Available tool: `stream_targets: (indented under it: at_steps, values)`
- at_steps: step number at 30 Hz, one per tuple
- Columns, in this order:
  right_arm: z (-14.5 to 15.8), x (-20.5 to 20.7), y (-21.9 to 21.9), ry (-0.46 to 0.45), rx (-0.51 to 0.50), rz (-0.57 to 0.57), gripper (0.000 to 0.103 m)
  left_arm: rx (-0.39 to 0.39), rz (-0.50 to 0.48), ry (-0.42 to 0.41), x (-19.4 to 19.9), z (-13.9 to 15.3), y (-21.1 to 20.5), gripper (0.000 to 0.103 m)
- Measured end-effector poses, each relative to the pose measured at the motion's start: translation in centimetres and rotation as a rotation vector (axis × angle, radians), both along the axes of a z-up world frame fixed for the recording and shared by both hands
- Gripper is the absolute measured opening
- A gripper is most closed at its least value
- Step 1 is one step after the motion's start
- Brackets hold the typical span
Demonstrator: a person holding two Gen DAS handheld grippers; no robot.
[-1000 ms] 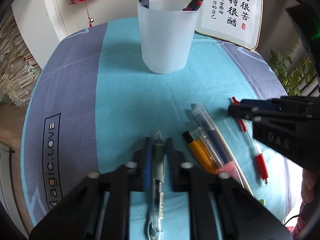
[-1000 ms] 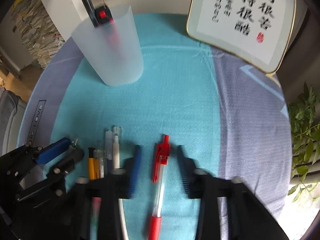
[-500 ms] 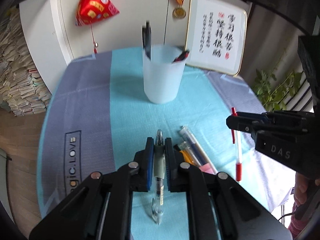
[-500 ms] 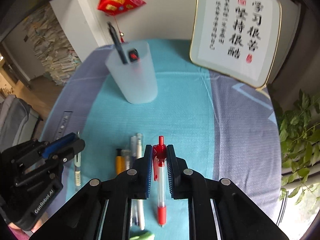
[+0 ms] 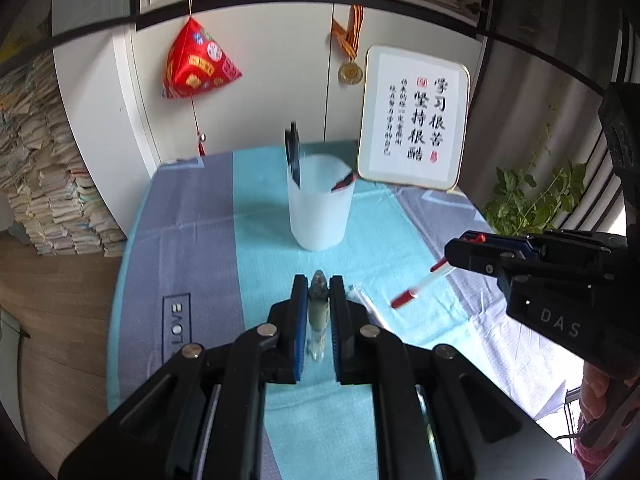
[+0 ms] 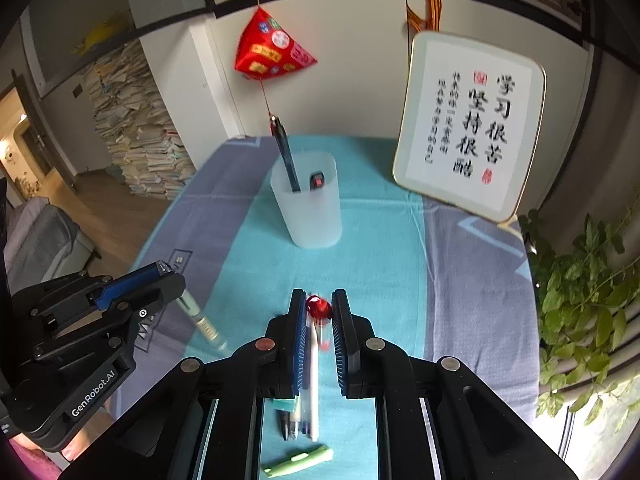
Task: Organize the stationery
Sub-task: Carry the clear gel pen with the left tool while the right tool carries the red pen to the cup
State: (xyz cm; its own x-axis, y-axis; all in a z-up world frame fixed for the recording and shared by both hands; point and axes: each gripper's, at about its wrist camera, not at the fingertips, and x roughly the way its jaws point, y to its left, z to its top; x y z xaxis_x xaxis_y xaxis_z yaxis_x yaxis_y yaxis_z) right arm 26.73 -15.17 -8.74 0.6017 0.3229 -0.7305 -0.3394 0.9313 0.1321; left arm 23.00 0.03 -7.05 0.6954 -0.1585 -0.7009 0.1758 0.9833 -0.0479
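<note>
Left gripper point(image 5: 318, 304) clamped on a clear pen point(image 5: 317, 322), jaws narrow, pen gripped near its grey tip end, barrel hanging down toward the cloth point(image 5: 200, 220) without touching it. Seen from the right wrist as a black frame at lower left point(image 6: 160, 280), the same pen point(image 6: 200, 322) slanting down and right out of it.

Right gripper point(image 6: 319, 312) clamped on a red pen point(image 6: 319, 308), jaws narrow, red clicker end poking up between the pads, white barrel running back down between the fingers. Seen from the left wrist at right point(image 5: 460, 248), the red pen point(image 5: 416, 286) sloping down and left, red grip lowest, held clear above the cloth.

Both held up over the near part of the table, well short of the cup point(image 5: 320, 204).

Below the right gripper, lying on the teal stripe: a small bunch of pens point(image 6: 298, 420) side by side, and nearer still a green pen point(image 6: 298, 462) lying crosswise. From the left wrist, only one clear end of the bunch point(image 5: 362, 300) visible just right of the fingers.

Cup standing upright mid-table point(image 6: 308, 204), translucent white, holding a dark pen point(image 6: 286, 156) leaning left and a shorter black-and-red one point(image 6: 318, 180).

Behind the cup, at right, a framed calligraphy panel point(image 5: 416, 116) leaning against the wall. Red ornament point(image 5: 198, 66) and medal point(image 5: 350, 72) hung on the cabinet. Plant point(image 6: 580, 280) at far right, stacked books point(image 6: 136, 136) on the floor at left.
</note>
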Motion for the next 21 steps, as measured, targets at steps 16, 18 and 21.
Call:
stream_targets:
  at_steps: [16, 18, 21]
  values:
    - [4.9, 1.0, 1.2, -0.089, -0.002, 0.014, 0.013, 0.026, -0.017, -0.104, 2.1, 5.6, -0.4, 0.009]
    - [5.5, 1.4, 1.1, -0.099, 0.005, 0.010, 0.013, 0.025, -0.016, -0.107, 2.7, 5.9, -0.4, 0.009]
    - [6.6, 2.2, 1.2, -0.117, 0.012, 0.006, 0.013, 0.022, -0.017, -0.114, 3.7, 6.4, -0.3, 0.009]
